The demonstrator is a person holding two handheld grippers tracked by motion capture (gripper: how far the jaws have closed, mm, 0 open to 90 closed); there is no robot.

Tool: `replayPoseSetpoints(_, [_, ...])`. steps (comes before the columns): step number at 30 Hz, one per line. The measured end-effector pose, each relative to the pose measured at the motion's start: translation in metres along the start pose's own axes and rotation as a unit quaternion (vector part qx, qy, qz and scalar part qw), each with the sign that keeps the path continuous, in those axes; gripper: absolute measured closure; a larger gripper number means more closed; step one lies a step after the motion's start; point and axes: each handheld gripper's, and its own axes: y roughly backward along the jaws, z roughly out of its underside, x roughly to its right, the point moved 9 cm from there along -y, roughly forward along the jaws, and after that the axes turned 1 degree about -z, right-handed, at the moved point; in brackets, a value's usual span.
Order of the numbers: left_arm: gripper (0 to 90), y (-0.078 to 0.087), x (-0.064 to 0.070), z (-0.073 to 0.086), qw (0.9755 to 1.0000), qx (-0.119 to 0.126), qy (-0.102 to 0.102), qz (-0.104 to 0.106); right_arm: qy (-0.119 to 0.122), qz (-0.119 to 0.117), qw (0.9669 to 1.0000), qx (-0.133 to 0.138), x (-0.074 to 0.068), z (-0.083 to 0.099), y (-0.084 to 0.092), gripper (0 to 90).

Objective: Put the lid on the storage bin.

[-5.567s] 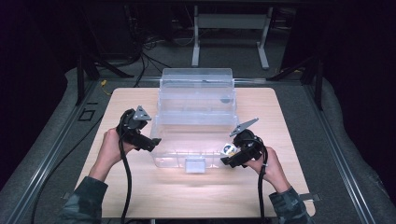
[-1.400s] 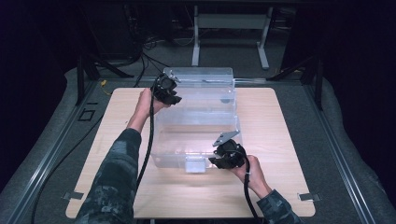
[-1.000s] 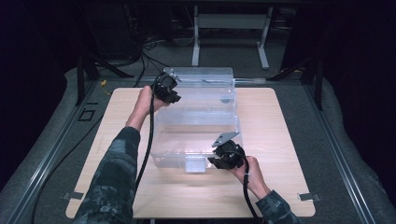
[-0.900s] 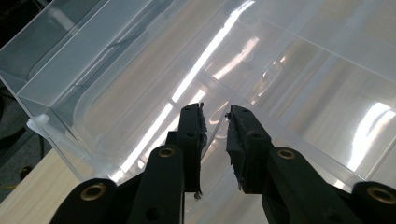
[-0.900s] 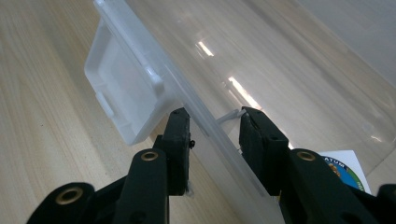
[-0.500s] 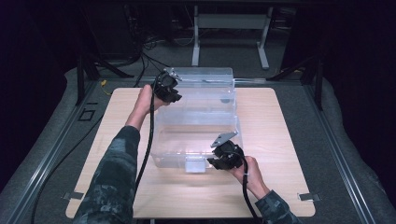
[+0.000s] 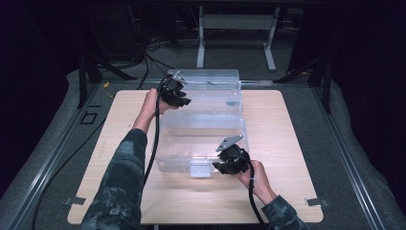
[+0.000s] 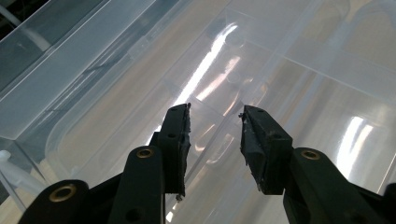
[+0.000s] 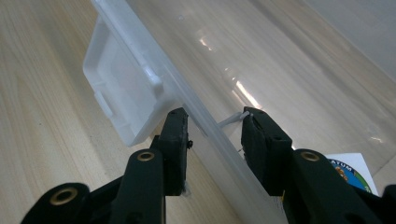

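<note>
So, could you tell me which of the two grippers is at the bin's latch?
The right gripper, at the near front edge of the clear bin, beside the white latch. The left gripper is at the far left.

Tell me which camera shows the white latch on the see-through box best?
The right gripper view: the white latch is big and close, beside the right claw, which straddles the box rim. The high view shows the latch small. The left gripper view looks at clear plastic.

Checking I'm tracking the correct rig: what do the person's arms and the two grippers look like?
Both grippers, left gripper and right gripper, are black, each with two flat black jaws with brass-coloured rivets. A grey three-cornered plate tops the right one. A black cable trails from the left. The sleeves are dark camouflage.
</note>
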Motion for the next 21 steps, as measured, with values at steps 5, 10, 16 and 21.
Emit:
replayPoseSetpoints(5, [68.2,0.0008,0.0035,-0.0011,0.9999,-0.009,0.008,0.011,0.0,0.006,1.0,-0.001,0.0006,0.0,-0.0001,61.5])
replayPoseSetpoints(10, [76.1,0.0012,0.0064,-0.0008,0.9995,-0.024,-0.01,0.019,0.001,0.007,1.0,-0.001,0.0006,0.0001,-0.0003,61.4])
replayPoseSetpoints(16, [78.6,0.0036,0.008,-0.0038,0.9983,-0.044,-0.03,0.024,0.0,0.012,0.9999,0.004,0.0007,-0.0003,-0.0008,61.1])
replayPoseSetpoints(21, [79.6,0.0056,0.0099,-0.0062,0.9976,-0.054,-0.034,0.026,0.001,0.016,0.9999,-0.002,0.001,0.0005,0.0001,60.4])
